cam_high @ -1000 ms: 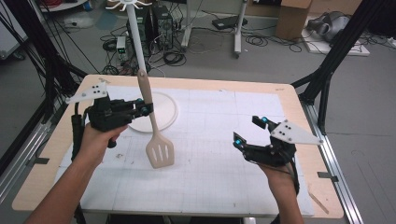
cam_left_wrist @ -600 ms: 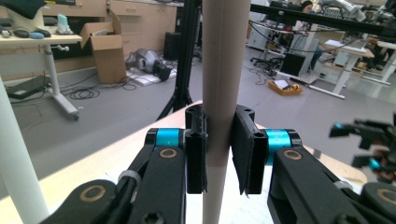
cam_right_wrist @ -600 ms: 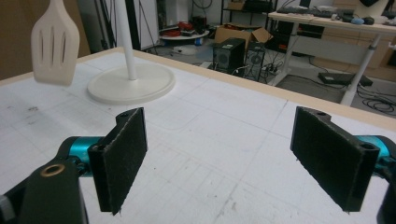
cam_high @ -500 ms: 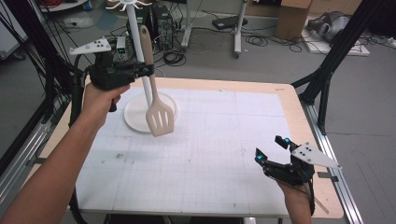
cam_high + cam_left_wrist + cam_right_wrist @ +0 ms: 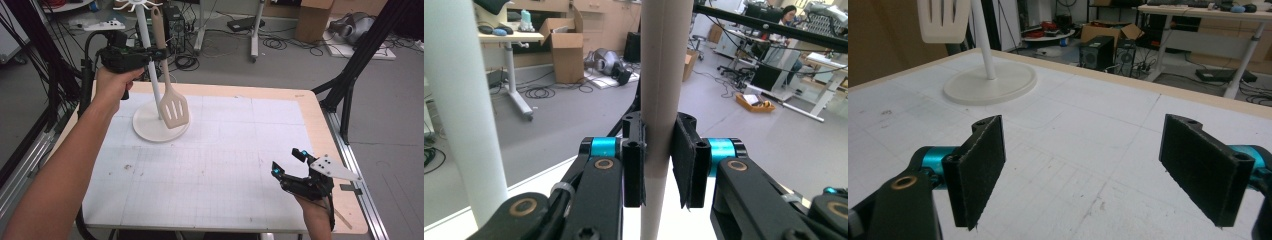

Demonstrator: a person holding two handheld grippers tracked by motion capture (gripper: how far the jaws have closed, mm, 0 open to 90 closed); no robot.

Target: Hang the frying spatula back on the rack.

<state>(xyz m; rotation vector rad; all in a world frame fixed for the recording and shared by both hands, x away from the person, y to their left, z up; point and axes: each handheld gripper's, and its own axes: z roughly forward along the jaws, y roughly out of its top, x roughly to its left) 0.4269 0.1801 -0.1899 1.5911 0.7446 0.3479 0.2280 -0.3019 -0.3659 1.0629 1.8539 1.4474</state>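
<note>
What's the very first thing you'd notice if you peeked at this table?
A beige spatula hanging in the air, its handle pinched by the left gripper right beside the tall white stand at the table's far left. Its slotted blade dangles over the stand's round base. Down at the near right corner, the right gripper waits with its jaws wide open and nothing in them.

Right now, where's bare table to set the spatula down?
Most of the white gridded mat is bare: the whole middle stretch between the round white stand base and the right gripper, plus the far right corner. It is crowded only at the far left, where the left gripper holds the beige slotted spatula against the white stand pole.
</note>
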